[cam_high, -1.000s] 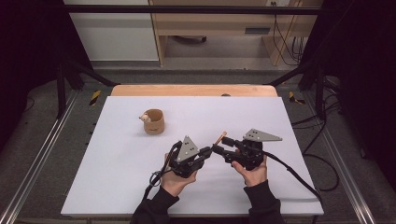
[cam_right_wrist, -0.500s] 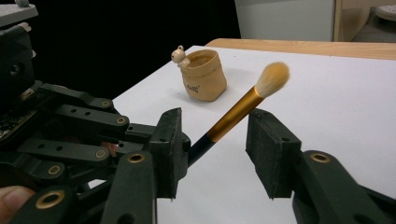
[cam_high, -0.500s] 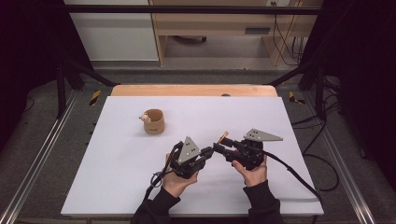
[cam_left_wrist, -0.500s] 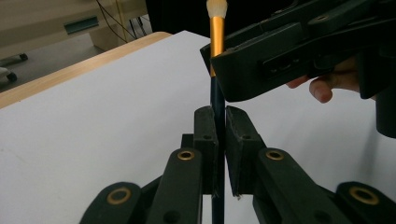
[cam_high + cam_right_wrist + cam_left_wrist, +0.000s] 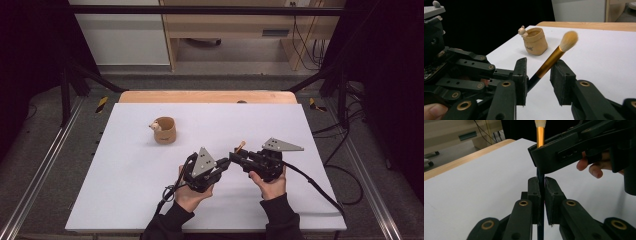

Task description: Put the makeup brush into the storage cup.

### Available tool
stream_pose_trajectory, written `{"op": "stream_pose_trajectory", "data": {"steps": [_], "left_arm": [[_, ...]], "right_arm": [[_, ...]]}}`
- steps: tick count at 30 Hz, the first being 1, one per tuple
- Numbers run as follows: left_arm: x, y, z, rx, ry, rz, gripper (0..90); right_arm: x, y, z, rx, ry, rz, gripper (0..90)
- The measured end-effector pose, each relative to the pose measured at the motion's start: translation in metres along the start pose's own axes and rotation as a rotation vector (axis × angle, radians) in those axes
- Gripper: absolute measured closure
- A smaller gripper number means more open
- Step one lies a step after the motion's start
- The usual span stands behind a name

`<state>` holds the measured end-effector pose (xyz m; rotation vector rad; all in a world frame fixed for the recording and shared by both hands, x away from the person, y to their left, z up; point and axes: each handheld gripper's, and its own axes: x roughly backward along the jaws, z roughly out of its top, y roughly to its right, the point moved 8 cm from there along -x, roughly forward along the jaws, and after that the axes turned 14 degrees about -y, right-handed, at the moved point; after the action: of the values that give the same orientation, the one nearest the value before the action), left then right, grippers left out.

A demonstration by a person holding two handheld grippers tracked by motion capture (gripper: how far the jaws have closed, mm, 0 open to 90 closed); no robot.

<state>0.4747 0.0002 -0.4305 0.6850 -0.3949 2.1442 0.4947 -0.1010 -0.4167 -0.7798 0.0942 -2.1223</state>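
Observation:
A makeup brush with a pale tuft, a gold ferrule and a dark handle is held above the white table near its middle. My left gripper is shut on the dark handle, and the brush rises straight up from its pads. My right gripper faces the left gripper from the right. The right gripper's jaws have just been closing, with the ferrule end of the brush between them. A gap still shows at the right pad. In the high view the right gripper almost meets the left one.
A small tan pouch-shaped cup with a little figure on its rim stands at the back left of the white table top; it also appears in the right gripper view. A wooden strip borders the far edge.
The right gripper's jaws have drawn closer together around the brush. Both hands and the brush have stayed in place.

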Motion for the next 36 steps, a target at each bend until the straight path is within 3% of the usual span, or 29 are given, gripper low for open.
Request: {"op": "stream_pose_trajectory", "data": {"steps": [15,16,17,19,32,36], "left_arm": [[-0.001,0.001,0.001,-0.007,-0.001,0.002,83.2],[-0.001,0.002,0.001,-0.009,0.006,0.003,90.0],[0.000,0.002,0.001,-0.008,0.006,-0.001,90.0],[-0.001,0.002,0.001,-0.016,-0.006,0.005,89.9],[0.001,-0.013,-0.005,0.019,-0.063,-0.007,89.5],[0.004,-0.021,-0.006,0.036,-0.069,-0.014,85.6]], "right_arm": [[0.002,-0.002,0.000,-0.019,0.011,0.041,80.0],[0.003,-0.002,0.001,-0.018,0.014,0.044,81.0],[0.003,-0.001,0.000,-0.010,0.017,0.026,83.2],[0.003,-0.001,0.000,-0.022,0.018,0.059,83.3],[0.008,0.004,-0.001,0.016,0.010,-0.004,83.8],[0.009,0.005,-0.001,0.030,0.011,-0.021,83.8]]}}
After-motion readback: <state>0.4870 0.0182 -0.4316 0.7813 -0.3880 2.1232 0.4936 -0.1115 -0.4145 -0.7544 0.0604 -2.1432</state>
